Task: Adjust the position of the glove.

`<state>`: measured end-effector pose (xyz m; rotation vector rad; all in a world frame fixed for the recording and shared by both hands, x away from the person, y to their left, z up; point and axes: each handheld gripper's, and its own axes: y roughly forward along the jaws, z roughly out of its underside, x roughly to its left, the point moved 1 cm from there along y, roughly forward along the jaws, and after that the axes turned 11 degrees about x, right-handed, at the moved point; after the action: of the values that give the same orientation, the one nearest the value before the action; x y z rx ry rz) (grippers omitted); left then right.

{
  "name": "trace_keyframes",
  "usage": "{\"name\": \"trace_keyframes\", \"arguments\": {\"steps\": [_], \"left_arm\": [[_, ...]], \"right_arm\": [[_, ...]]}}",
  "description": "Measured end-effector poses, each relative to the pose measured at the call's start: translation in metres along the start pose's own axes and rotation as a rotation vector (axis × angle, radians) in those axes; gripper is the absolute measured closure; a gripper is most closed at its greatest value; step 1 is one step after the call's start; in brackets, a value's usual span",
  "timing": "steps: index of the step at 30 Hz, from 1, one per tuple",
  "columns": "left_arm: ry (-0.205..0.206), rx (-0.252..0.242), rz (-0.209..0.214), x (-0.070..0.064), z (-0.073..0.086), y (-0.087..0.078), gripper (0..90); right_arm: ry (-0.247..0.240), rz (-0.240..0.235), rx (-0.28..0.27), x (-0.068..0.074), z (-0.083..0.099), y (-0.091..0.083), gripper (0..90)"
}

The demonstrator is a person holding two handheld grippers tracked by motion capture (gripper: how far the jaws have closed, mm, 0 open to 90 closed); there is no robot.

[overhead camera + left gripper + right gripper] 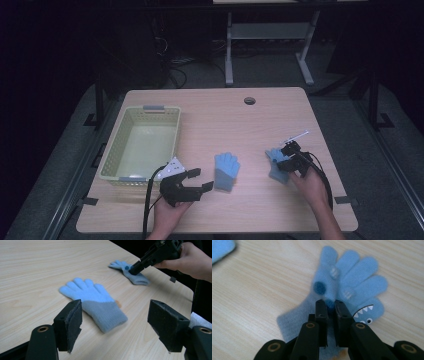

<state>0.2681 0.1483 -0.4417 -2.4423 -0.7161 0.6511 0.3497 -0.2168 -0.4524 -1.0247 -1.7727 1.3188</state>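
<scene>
Monster glove (352, 287) lies flat under the right gripper (330, 305) — pinched in it — left gripper (195, 180) gapes wide

left gripper (197, 181): black, foam-padded jaws, grey plate (three-cornered) at 11 o'clock | right gripper (330, 305): black, brass-ringed screws | black cables

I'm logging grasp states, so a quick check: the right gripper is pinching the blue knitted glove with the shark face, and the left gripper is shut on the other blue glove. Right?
Not quite. The right gripper does pinch the blue knitted glove with the shark face, but the left gripper is open, its jaws wide apart short of the plain blue knitted glove, as the left gripper view shows.
</scene>
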Motion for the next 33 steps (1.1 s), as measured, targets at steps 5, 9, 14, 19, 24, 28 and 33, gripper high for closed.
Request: {"name": "trace_keyframes", "arguments": {"steps": [5, 9, 14, 19, 24, 28, 33], "left_arm": [[0.0, 0.0, -0.001, 0.0, 0.0, 0.0, 27.4], [0.002, -0.005, -0.003, -0.001, 0.0, 0.0, 27.4], [0.001, -0.003, -0.006, 0.0, 0.0, -0.001, 27.4], [0.001, -0.005, -0.007, 0.0, 0.0, -0.001, 27.4], [0.002, -0.005, -0.008, 0.0, 0.0, -0.001, 27.4], [0.008, -0.012, -0.007, 0.0, 0.0, -0.001, 27.4], [0.008, -0.012, -0.008, 0.0, 0.0, -0.002, 27.4]], "right_arm": [[-0.004, -0.01, -0.017, 0.001, 0.002, -0.004, 82.9], [0.007, -0.021, -0.034, 0.002, 0.001, -0.011, 82.9], [-0.02, -0.02, -0.071, 0.006, 0.0, -0.024, 83.0], [-0.033, -0.022, -0.098, 0.012, -0.003, -0.037, 82.9], [-0.061, -0.032, -0.12, 0.021, -0.007, -0.045, 82.9], [-0.087, -0.044, -0.154, 0.03, -0.012, -0.054, 82.9], [-0.114, -0.049, -0.158, 0.045, -0.019, -0.061, 82.8]]}}
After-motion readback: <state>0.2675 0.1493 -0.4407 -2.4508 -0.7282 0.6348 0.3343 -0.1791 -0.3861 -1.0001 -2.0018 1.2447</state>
